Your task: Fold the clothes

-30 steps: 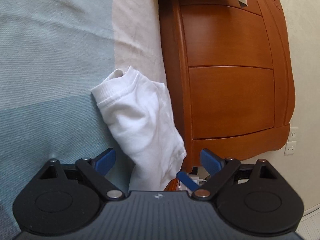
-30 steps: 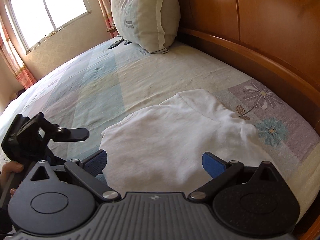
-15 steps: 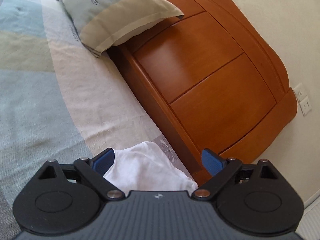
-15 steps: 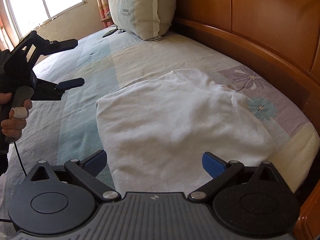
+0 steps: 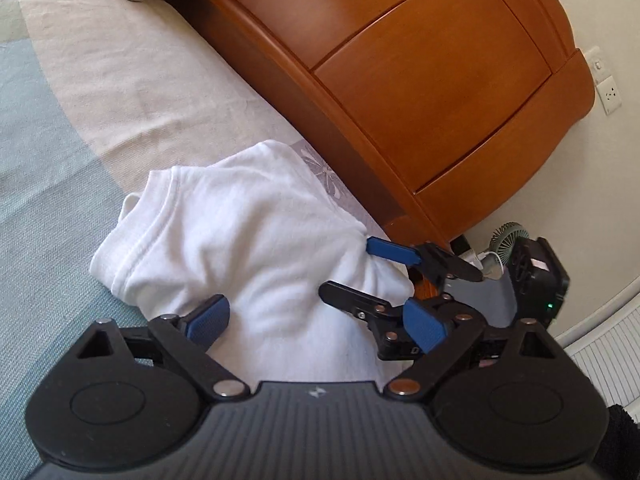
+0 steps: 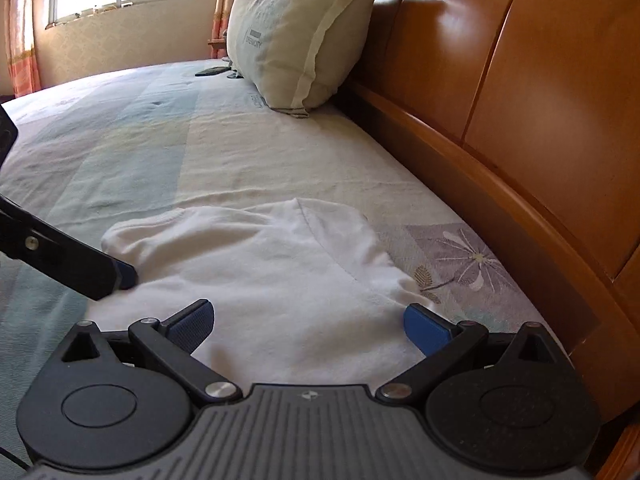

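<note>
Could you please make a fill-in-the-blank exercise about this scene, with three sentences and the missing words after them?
1. The garment lying on the bed sheet is ____ in colour.
2. The pillow leans against the ____ headboard.
3. Both the left gripper and the right gripper have their jaws ____ over the garment.

Missing words: white; wooden; open
</note>
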Available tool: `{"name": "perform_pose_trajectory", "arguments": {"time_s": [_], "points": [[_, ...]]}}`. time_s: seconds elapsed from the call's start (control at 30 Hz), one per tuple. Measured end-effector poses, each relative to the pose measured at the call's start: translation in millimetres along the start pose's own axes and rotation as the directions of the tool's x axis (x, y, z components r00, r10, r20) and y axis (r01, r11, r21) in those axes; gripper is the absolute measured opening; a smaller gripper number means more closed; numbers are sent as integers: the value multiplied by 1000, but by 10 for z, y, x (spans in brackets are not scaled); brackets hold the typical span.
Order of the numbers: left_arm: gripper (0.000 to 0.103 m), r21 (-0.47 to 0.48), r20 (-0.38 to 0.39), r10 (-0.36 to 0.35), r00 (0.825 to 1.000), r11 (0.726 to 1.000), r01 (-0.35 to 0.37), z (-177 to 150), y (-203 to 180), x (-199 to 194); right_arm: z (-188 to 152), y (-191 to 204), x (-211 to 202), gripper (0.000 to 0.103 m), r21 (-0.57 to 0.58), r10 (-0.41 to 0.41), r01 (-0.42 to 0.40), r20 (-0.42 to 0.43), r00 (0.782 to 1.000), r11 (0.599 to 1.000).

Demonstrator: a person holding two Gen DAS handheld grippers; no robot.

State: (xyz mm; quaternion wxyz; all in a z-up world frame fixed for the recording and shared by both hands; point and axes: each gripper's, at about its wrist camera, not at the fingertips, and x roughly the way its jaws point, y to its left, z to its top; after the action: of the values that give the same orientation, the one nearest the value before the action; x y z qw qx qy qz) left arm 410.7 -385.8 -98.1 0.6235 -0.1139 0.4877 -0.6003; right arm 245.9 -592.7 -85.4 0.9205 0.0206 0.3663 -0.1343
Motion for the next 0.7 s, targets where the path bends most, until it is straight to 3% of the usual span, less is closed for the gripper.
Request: {"name": "perform_pose_trajectory", "arguments": {"time_s": [0.1, 0.23, 0.33, 0.47, 0.6, 0.7], "points": [[94, 1, 3, 17, 1000, 1000, -17, 53, -69, -102, -72, -164, 10, 103, 45, 43, -44, 18, 999, 998], [94, 24, 13, 19, 1000, 1000, -20, 224, -102, -42, -50, -111, -240, 103, 109, 35, -32, -21, 999, 993], [95, 17, -18, 42, 999, 999, -41, 334, -39, 122, -170, 109, -450, 103, 135, 107, -106, -2, 994, 985], [93, 28, -42, 95, 995, 995, -94, 384, 30, 248, -470, 440, -446, 103, 134, 121, -108, -86, 989, 985], [95, 16, 60, 62, 996, 998, -63, 368, 25, -171, -549, 655, -574, 103, 83, 62, -53, -106, 992, 995], [96, -77, 87, 84, 993, 994, -77, 289, 143, -414, -450, 723, -710, 103, 104, 70, -65, -44, 997, 992]]}}
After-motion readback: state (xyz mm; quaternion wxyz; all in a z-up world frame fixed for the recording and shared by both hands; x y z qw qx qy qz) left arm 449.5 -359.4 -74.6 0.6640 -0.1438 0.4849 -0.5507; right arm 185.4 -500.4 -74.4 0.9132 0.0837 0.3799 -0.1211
